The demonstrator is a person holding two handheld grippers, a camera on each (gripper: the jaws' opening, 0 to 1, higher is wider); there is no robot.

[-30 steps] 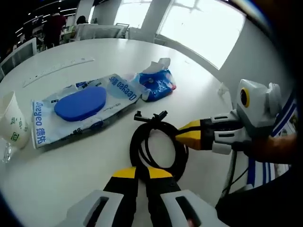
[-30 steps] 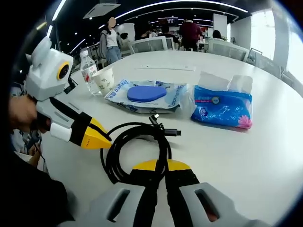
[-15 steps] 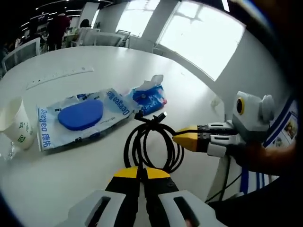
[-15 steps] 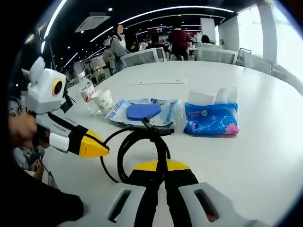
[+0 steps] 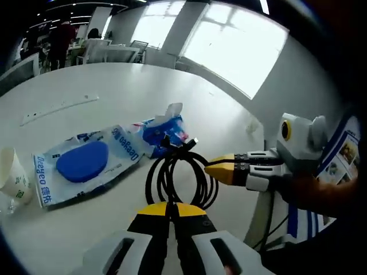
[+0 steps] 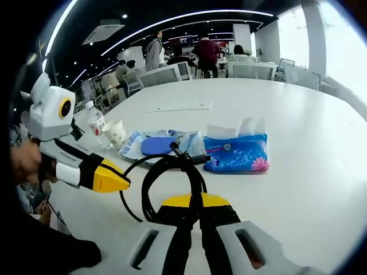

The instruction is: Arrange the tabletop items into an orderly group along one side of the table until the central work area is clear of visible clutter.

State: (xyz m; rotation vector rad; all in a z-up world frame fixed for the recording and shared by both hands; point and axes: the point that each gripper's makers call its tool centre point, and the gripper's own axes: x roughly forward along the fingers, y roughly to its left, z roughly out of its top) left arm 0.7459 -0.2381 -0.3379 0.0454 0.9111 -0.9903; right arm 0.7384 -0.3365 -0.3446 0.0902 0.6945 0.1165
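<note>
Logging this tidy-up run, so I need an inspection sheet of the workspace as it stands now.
Surface: round white table, bare near the centre.
Job's things: blue-lidded wet-wipe pack; blue tissue pack; white paper cup.
Clutter: clear plastic water bottle; long white strip.
Grippers: left gripper and right gripper both shut on the cable.
Cables: coiled black cable, held upright.
Surroundings: chairs, people behind.

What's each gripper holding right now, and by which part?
Both are shut on the coiled black cable, lifted off the table. The left gripper pinches the loop's near edge in its view; the right gripper pinches another spot on the loop.
</note>
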